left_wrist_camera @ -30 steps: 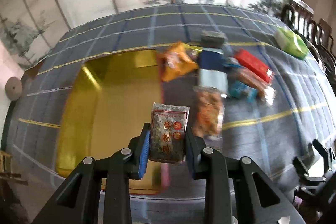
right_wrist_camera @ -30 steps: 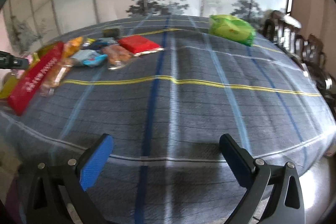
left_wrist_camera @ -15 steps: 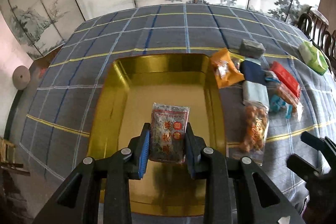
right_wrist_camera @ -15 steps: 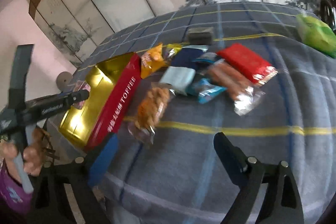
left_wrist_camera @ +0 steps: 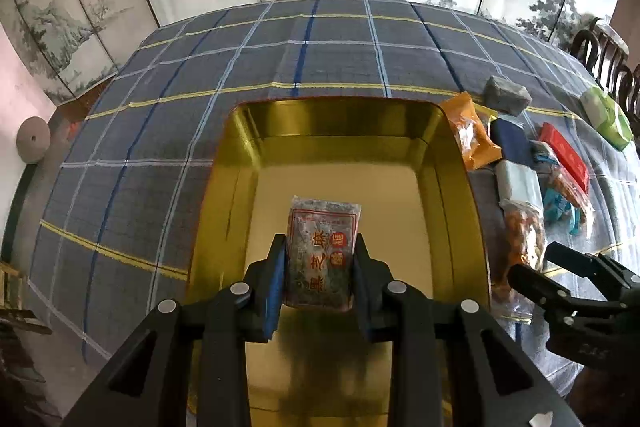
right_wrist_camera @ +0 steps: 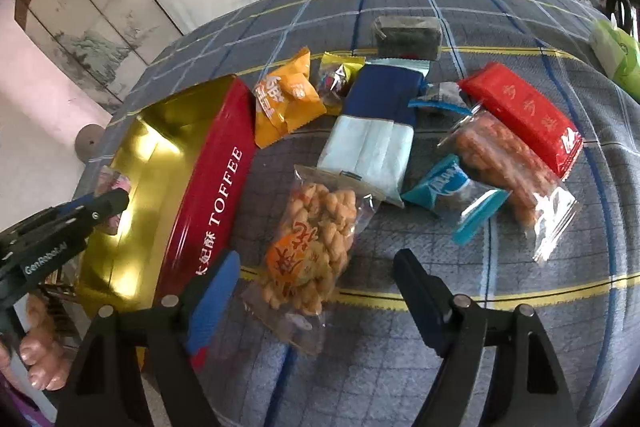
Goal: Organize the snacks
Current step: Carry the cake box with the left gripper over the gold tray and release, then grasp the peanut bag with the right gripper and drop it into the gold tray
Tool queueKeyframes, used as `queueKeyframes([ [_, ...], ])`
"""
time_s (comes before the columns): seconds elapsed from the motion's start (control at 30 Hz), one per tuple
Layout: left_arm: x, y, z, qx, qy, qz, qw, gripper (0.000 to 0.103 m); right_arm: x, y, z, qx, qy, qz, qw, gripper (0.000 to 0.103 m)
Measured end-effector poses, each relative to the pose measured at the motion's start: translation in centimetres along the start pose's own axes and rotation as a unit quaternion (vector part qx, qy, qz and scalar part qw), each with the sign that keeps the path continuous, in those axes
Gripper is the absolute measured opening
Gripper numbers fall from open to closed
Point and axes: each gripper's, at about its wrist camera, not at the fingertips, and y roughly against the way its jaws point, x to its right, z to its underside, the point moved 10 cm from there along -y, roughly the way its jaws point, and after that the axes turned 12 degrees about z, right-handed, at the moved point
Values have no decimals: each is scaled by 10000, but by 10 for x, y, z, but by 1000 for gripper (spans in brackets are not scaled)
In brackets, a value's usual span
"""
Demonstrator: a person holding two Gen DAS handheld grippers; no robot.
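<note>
Right wrist view: my right tool [right_wrist_camera: 316, 291], jaws closing but empty, straddled the twist-snack bag [right_wrist_camera: 310, 247], long axis running up-frame; my left tool [left_wrist_camera: 318, 275] gripped a dark packet [left_wrist_camera: 322, 253] over the gold tin [left_wrist_camera: 248, 187].

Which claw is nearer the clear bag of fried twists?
Right. The right claw hangs just above the twist bag, jaws closing but not touching it. The left claw holds a grey packet over the tin beside it.

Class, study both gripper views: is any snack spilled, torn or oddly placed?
Nothing spilled or torn. The snacks lie jumbled beside the tin, the clear twists bag askew across the yellow stripe.
</note>
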Motion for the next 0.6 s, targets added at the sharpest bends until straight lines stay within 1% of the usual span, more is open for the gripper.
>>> queueKeyframes([
  [0.1,-5,-5,-2,-30,-1,-18,10000,27,0,-5,-2,10,24,120,9999,79],
  [0.3,-18,-12,-6,-17,47,-148,9999,27,1,-9,-9,30,40,332,9994,66],
  [0.37,-21,-12,-10,50,38,-225,9997,27,0,-9,-10,38,76,400,9992,65],
  [0.47,-25,-14,-11,38,53,-277,9996,27,-1,-10,-10,65,169,535,9984,65],
  [0.6,-24,-10,-4,39,183,-105,9998,38,-2,-12,-10,126,303,650,9973,65],
])
